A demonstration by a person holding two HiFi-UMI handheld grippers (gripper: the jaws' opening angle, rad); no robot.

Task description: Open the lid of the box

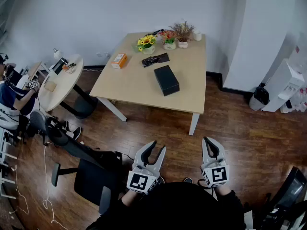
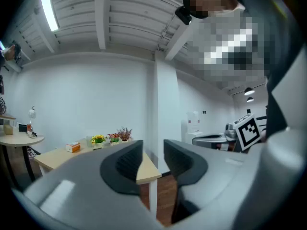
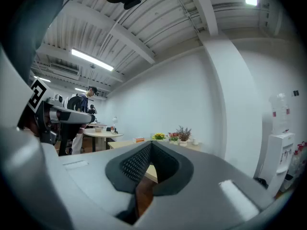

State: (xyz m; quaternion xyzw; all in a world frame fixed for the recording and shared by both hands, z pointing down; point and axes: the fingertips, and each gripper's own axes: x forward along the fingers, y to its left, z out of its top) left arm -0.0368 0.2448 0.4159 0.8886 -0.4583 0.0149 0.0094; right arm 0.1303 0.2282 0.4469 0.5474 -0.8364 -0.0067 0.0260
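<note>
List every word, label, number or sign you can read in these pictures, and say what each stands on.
None can be read.
Small orange carton on the pale wooden table: print too small.
Dark flat card on that table: blurred.
Black-and-white square markers on the left tool and right tool: patterns, not words.

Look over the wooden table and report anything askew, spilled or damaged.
Nothing looks spilled or damaged. The black box lies closed on the table, merely turned at an angle to its edges. The flower pots stand upright along the far edge, and the orange box lies near the left edge.
</note>
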